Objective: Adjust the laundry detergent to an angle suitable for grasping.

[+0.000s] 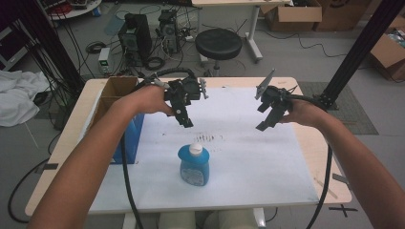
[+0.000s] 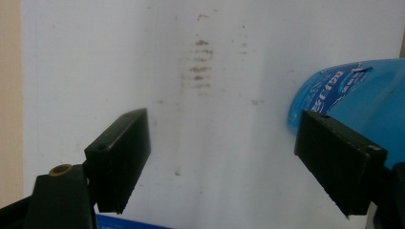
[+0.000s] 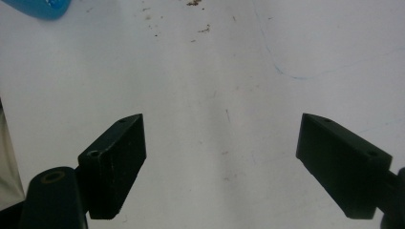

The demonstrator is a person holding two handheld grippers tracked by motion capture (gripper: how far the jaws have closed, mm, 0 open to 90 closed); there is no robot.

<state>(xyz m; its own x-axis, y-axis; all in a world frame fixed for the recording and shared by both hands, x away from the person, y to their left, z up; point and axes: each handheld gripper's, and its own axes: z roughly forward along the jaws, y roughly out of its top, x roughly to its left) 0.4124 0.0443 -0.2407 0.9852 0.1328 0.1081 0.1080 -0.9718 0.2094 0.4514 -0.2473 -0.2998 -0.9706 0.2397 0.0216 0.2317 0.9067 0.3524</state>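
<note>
1. Blue plastic marks the single bottle, which stands upright with a white cap just below the middle of the high view, on the white table sheet. In the left gripper view its blue body fills the right edge.
2. Above it in the frame, at centre-left, the left gripper hangs with its jaws spread wide and empty, clear of the bottle. The left gripper view confirms this: bare sheet lies between the two black jaws.
3. At upper right of the frame the right gripper is likewise wide open and holds nothing; its own view has the bottle as a blue sliver at the top left corner.
4. The step in hand appears to be a reach for the bottle. To do it well, the nearer left gripper should probably drop so that the body sits squarely between the jaws, below the cap, before closing; a grip high on the rounded shoulder may slip or tip it.
5. Counted: one bottle, two grippers, one open cardboard box at the left edge of the table, and one patch of brown smudges just above the bottle.
</note>
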